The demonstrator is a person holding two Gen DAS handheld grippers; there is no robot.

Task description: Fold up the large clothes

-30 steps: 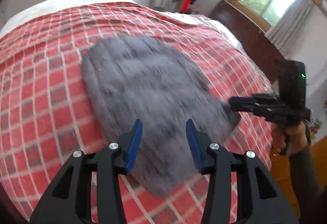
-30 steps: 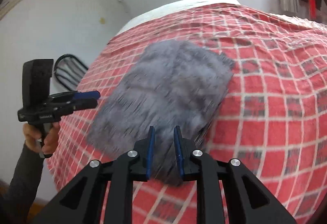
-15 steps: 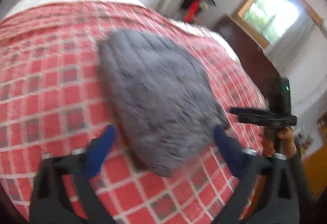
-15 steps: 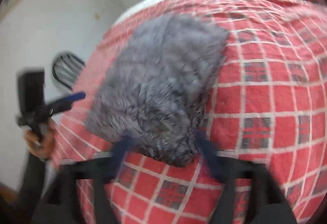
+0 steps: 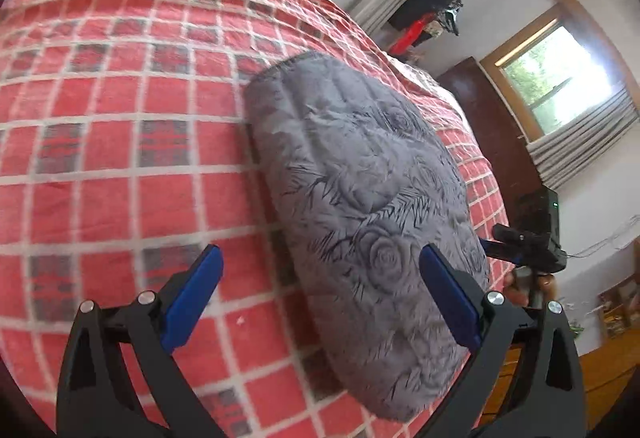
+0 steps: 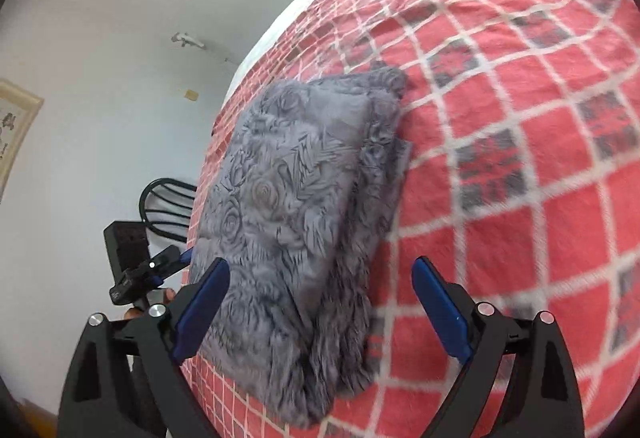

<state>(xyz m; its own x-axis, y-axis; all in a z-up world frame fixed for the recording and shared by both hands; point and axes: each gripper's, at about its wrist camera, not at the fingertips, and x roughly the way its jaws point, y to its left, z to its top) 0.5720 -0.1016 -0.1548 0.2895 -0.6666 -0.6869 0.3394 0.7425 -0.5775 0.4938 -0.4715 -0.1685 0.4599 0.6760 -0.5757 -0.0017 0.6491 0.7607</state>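
Observation:
A folded grey fleece garment (image 5: 360,178) with a rose pattern lies on the bed's red plaid cover (image 5: 120,118). My left gripper (image 5: 320,250) is open wide just above the bundle's near left edge, with nothing pressed between its blue pads. In the right wrist view the same grey bundle (image 6: 296,198) shows stacked layers along its right side. My right gripper (image 6: 320,263) is open wide over the bundle's near right corner, its pads clear of the fabric. Each gripper also shows in the other's view, beside the bundle, held by a hand.
The plaid cover (image 6: 520,118) spreads far beyond the bundle on both sides. A dark wooden cabinet (image 5: 492,118) and curtained window stand past the bed's right side. A black chair (image 6: 168,206) stands against the white wall on the left.
Both grippers went from nearly shut to wide open, sank toward the near end of the grey bundle and rolled. The bundle now lies still and in sharp view.

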